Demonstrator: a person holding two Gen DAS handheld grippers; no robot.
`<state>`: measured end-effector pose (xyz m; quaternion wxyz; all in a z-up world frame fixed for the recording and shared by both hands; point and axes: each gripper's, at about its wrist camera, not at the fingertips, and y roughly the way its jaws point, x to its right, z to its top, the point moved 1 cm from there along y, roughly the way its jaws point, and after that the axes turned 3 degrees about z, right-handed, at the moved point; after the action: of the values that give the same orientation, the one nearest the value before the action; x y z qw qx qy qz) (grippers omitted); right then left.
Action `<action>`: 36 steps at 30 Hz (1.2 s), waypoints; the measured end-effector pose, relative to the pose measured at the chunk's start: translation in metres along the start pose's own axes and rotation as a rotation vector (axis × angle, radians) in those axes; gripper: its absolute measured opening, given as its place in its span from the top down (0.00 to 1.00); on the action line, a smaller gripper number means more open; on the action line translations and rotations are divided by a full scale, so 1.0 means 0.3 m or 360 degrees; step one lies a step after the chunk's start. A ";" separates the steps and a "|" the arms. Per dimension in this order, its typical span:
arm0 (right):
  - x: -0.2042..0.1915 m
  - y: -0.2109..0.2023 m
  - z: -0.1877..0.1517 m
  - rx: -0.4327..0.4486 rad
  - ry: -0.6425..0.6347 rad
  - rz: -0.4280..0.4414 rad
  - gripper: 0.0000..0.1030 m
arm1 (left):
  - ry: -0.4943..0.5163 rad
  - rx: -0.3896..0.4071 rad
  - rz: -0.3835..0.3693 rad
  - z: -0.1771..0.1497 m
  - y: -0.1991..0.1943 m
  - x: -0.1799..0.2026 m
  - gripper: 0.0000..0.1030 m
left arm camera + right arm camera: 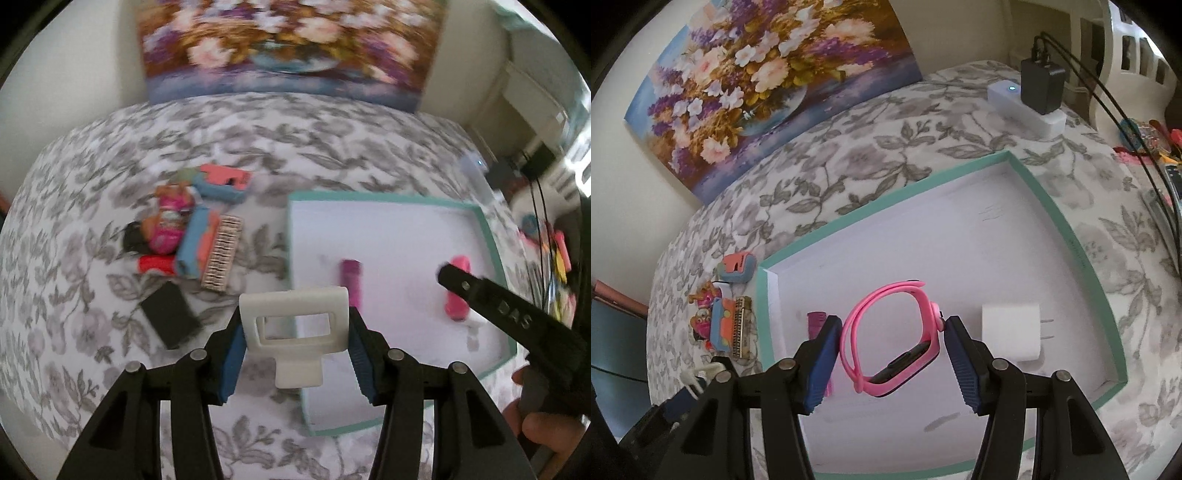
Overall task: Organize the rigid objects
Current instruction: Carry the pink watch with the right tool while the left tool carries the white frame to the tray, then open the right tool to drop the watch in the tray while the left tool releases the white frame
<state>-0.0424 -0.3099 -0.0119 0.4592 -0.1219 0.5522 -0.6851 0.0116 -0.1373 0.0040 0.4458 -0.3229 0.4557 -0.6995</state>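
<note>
My left gripper (295,332) is shut on a white plastic holder (293,332), held above the near left edge of the teal-rimmed white tray (491,236). In the tray lie a purple tube (351,280) and a pink smartwatch (458,295). In the right wrist view my right gripper (892,332) stands open around the pink smartwatch (923,317), which lies on the tray (1067,229). A white charger plug (1012,338) sits right of it, the purple tube (814,321) left. The right gripper (448,275) also shows in the left view.
A pile of small toys, blue-orange blocks (195,243) and a harmonica (223,254) lies left of the tray on the floral cloth, with a black box (170,319) nearer. A white power strip with black adapter (1034,99) and cables stand at the far right. A flower painting (768,81) leans behind.
</note>
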 end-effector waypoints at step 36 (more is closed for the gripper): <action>-0.017 0.063 -0.038 -0.0146 -0.0151 -0.0174 0.33 | 0.0243 -0.0269 0.0013 -0.068 0.132 0.160 0.26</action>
<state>-0.0381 -0.2982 -0.0306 0.4406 -0.2051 0.5531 -0.6767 -0.0119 -0.1817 -0.0383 0.3839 -0.3033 0.5469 -0.6794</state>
